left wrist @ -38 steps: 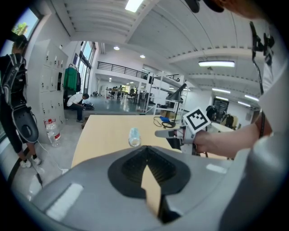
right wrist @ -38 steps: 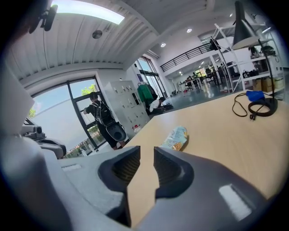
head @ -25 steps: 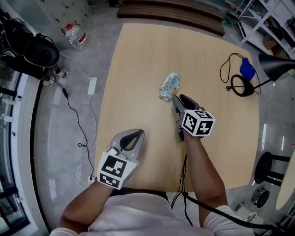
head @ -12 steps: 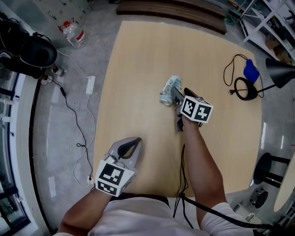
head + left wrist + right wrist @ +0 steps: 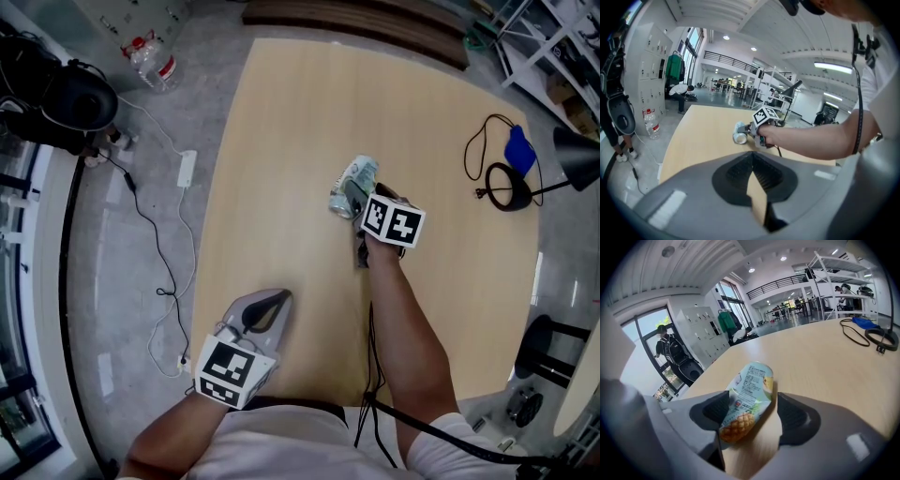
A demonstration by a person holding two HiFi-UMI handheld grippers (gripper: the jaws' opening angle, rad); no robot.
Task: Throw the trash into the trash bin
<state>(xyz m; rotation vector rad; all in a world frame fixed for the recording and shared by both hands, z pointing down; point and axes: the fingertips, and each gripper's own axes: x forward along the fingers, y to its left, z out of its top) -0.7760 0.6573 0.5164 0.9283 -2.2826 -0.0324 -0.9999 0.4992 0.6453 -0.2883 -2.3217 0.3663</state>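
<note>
A crushed drink can (image 5: pixel 354 180) with a pineapple print lies on its side on the light wooden table (image 5: pixel 281 141). My right gripper (image 5: pixel 355 197) is down at the can, and its jaws have just been opening. In the right gripper view the can (image 5: pixel 748 397) lies between the spread pads (image 5: pixel 797 417), with a gap on the right side. My left gripper (image 5: pixel 277 299) hovers over the table's near left edge, its fingertips together and nothing in them. From the left gripper view the can (image 5: pixel 739 132) shows far ahead of that gripper (image 5: pixel 752 157). I see no trash bin.
A black lamp base with its cord (image 5: pixel 511 183) and a blue object (image 5: pixel 518 150) sit at the table's right side. On the floor at left are a power strip with cables (image 5: pixel 185 169), a plastic bottle (image 5: pixel 155 61) and a bulky black object (image 5: pixel 80 98).
My right gripper has moved forward and down onto the can, and its jaws have spread to either side of it. The left gripper has stayed about where it was.
</note>
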